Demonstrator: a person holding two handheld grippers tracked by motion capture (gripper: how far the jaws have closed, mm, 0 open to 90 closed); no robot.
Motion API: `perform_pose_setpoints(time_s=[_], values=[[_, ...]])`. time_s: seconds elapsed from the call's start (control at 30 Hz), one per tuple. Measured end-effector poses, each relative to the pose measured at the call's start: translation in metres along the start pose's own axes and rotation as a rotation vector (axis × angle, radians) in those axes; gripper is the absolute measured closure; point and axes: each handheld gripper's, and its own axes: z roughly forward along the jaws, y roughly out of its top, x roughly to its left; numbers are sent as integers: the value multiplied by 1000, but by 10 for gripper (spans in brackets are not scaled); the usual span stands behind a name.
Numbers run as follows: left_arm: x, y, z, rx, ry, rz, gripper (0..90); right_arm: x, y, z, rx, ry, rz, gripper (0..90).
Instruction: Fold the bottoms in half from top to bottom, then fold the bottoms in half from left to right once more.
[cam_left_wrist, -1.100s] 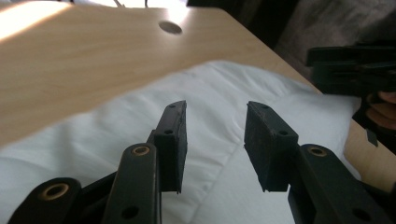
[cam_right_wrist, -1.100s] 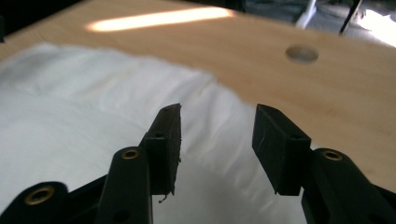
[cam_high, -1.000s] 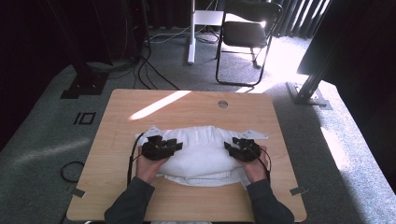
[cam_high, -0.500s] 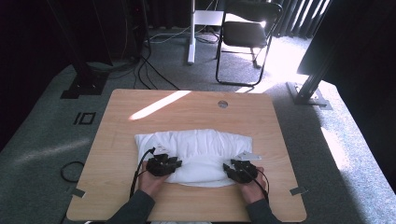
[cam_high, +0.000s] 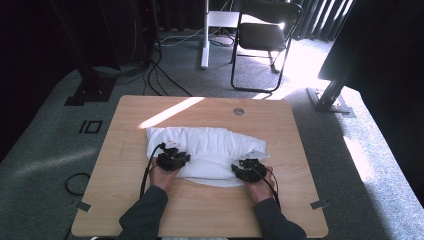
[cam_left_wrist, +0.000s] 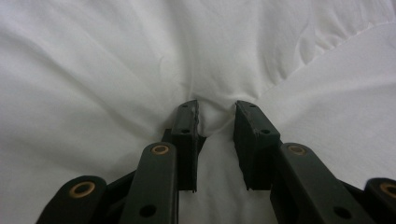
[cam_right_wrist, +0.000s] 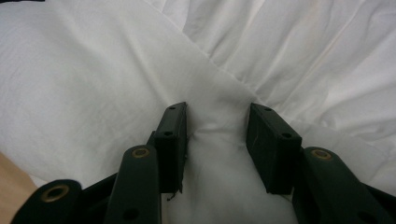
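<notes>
- Left gripper (cam_high: 172, 159), at 7 o'clock on the table (cam_high: 125, 125): jaws just closing, pinching a fold of white cloth (cam_high: 210, 150).
- Right gripper (cam_high: 249, 170), at 5 o'clock: jaws clamped on a bunched fold.
- White cloth heaped at table centre.

Since the earliest picture, the white cloth (cam_high: 207, 152) has been drawn toward the near edge of the table (cam_high: 300, 150) and flattened into a wider, lower bundle. Both grippers have been lowered onto its near edge. The left gripper (cam_high: 172, 159) has just been closing its jaws, and a fold of cloth is gathered between them. The right gripper (cam_high: 249, 169) is pressed down with cloth between its jaws.
</notes>
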Motion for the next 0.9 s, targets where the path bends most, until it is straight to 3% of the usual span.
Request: perform_pose_setpoints(time_s=[0.23, 0.53, 0.67, 0.7, 0.73, 0.77, 0.8, 0.83, 0.87, 0.9], values=[[19, 12, 6, 5, 21, -15, 714, -5, 18, 18, 7, 5, -9, 572], [22, 13, 5, 5, 18, -32, 707, -7, 19, 21, -3, 14, -1, 573], [22, 16, -6, -9, 40, -39, 568, -8, 19, 21, -6, 20, 4, 574], [26, 17, -17, -36, 79, -46, 541, -9, 18, 21, -6, 25, 5, 573], [26, 17, -17, -36, 79, -46, 525, -9, 18, 21, -7, 27, 5, 573], [36, 16, -27, -45, 138, -58, 499, -10, 18, 21, -8, 29, 6, 573], [36, 16, -27, -45, 138, -58, 491, -10, 18, 21, -8, 29, 6, 573], [49, 14, -36, -39, 192, -84, 483, -10, 18, 21, -11, 31, 6, 573], [49, 14, -36, -39, 192, -84, 472, -10, 18, 21, -11, 31, 6, 573], [62, 11, -43, -37, 229, -109, 459, -10, 17, 21, -14, 33, 7, 573]])
